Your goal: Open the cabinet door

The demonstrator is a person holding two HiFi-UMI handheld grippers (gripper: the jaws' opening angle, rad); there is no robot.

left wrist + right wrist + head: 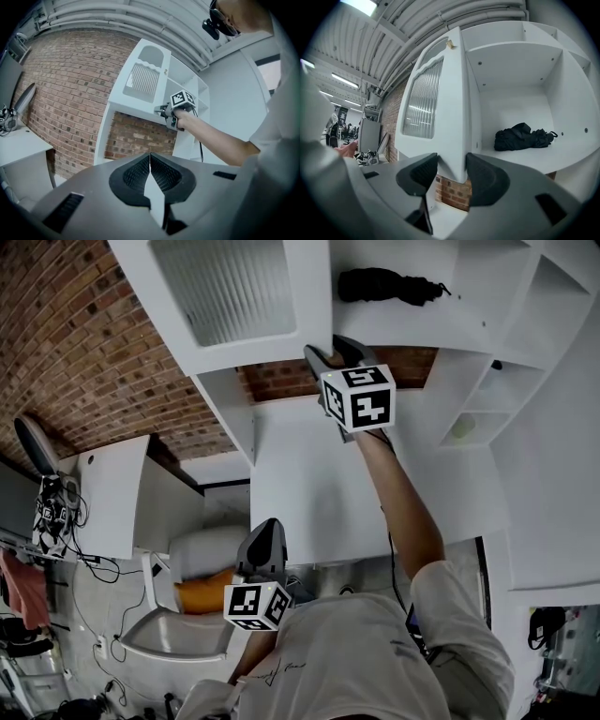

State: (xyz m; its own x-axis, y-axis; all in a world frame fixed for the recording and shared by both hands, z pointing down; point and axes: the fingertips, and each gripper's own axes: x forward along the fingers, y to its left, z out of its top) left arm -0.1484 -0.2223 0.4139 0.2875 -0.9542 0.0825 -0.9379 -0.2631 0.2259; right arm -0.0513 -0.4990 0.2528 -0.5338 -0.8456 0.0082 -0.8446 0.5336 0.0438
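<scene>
The right gripper (452, 165) is pinching the cabinet door (440, 112) at its lower free corner; the panel is looking stiff, light, probably easy-swinging. The left gripper (150, 161) is idling, fingers pressed together.

Dim, cool, even light.
Your gripper views bend strongly toward black corners; strip lights (345, 80) glare overhead, shadows are soft.

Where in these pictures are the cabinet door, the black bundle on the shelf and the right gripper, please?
cabinet door (423, 101), right gripper view, on its ribbed pane.
black bundle (522, 136), right gripper view, on its middle.
right gripper (332, 352), head view, midway between its jaw tips.
</scene>
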